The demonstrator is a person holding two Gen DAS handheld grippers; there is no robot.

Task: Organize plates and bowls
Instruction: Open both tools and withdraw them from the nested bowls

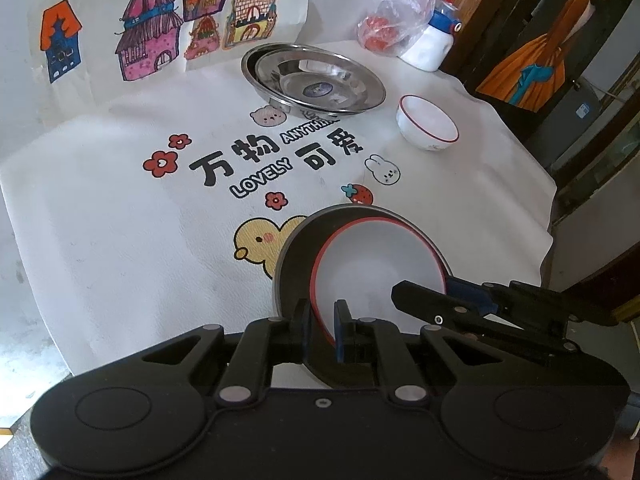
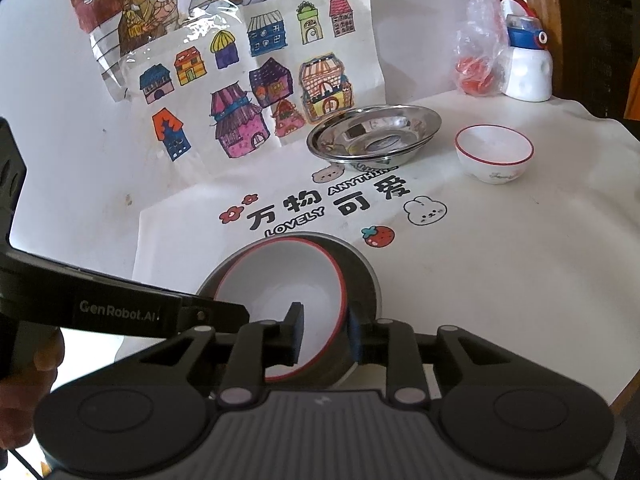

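Observation:
A white bowl with a red rim (image 1: 376,264) lies in a dark grey plate (image 1: 292,256) at the near edge of the table. My left gripper (image 1: 322,322) is shut on the bowl's near rim, one finger inside and one outside. My right gripper (image 2: 326,334) straddles the rim on the bowl's other side. A gap shows between its inner pad and the bowl wall, so it stands open. A second, smaller white bowl with a red rim (image 1: 427,126) stands farther back on the right. Stacked steel plates (image 1: 316,80) sit behind the printed lettering.
A white printed cloth (image 1: 120,240) covers the table, whose right edge (image 1: 548,200) drops off near the small bowl. A white bottle with a blue cap (image 1: 430,46) and a plastic bag holding red things (image 1: 384,28) stand at the back right. Coloured drawings (image 2: 240,80) hang on the wall behind.

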